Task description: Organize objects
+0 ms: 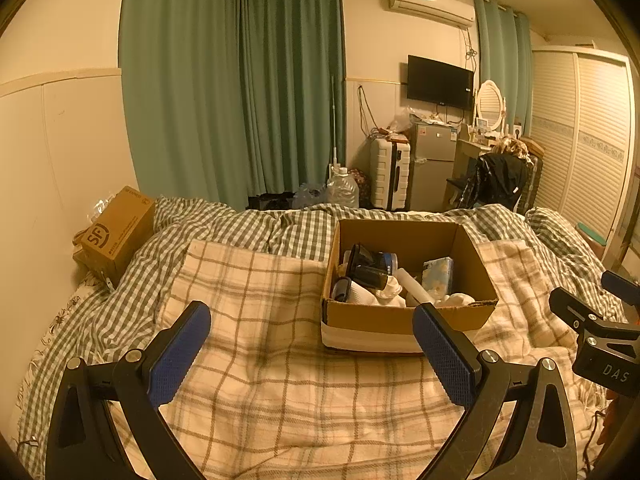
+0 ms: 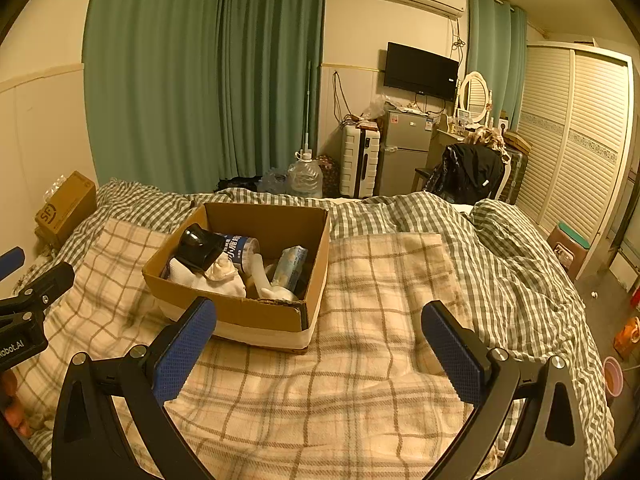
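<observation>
Blue-padded fingers of the left hand-held gripper [image 1: 311,320] and the right hand-held gripper [image 2: 319,318] are held wide apart over a cream plaid blanket [image 2: 360,380], with nothing gripped by either. An open cardboard box [image 1: 404,320] is set on the blanket at mid-bed, and the task's objects are already gathered in it: a black cup-like item [image 2: 198,246], a labelled plastic canister [image 2: 240,249], a tissue pack [image 2: 294,266], a pale tube [image 2: 260,276] and white cloth [image 2: 216,278].

No loose items are seen on the blanket, so the sorting is judged to be near its end, or a fresh item is still to be fetched. A next move would probably call for the box itself to be gripped at its near wall or lifted from both sides.

Open bedding is left all round the box. A second carton [image 1: 118,232] is lodged against the wall at the left, and the bed's right edge drops to a cluttered floor [image 2: 612,340].
</observation>
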`<state>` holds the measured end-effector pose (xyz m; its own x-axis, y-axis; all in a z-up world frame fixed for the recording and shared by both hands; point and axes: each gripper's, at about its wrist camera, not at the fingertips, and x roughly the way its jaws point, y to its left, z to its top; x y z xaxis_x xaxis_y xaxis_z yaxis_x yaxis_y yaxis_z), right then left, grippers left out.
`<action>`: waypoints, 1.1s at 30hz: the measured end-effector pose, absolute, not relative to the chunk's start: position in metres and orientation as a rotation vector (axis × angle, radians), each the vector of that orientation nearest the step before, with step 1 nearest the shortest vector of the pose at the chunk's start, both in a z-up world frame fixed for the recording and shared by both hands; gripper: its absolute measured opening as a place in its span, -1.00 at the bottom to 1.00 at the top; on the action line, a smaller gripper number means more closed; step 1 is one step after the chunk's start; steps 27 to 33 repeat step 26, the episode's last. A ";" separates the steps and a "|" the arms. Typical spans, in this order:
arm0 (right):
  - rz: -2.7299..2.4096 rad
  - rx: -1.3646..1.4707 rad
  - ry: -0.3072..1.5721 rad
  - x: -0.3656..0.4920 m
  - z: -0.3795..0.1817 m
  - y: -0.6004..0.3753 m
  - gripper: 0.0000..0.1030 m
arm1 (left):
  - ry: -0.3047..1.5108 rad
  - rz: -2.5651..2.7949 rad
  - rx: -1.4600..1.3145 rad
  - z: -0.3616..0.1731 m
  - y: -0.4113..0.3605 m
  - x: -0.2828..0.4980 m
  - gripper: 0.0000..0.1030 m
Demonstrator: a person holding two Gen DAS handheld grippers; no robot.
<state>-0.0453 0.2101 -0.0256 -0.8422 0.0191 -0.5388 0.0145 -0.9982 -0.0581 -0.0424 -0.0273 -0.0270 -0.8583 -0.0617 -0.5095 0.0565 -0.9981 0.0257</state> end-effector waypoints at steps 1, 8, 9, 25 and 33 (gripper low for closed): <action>3.012 -0.881 -0.095 -0.045 -0.026 0.210 0.99 | -0.017 -2.969 0.815 -0.027 -0.027 -0.043 1.00; 3.014 -0.880 -0.092 -0.045 -0.027 0.210 0.99 | -0.026 -2.965 0.818 -0.028 -0.027 -0.042 1.00; 3.014 -0.882 -0.092 -0.045 -0.026 0.210 0.99 | -0.028 -2.965 0.819 -0.029 -0.027 -0.042 1.00; 3.009 -0.896 -0.100 -0.045 -0.029 0.207 0.99 | -0.011 -2.977 0.805 -0.027 -0.028 -0.040 1.00; 3.010 -0.896 -0.098 -0.045 -0.029 0.207 0.99 | -0.020 -2.971 0.805 -0.027 -0.027 -0.041 1.00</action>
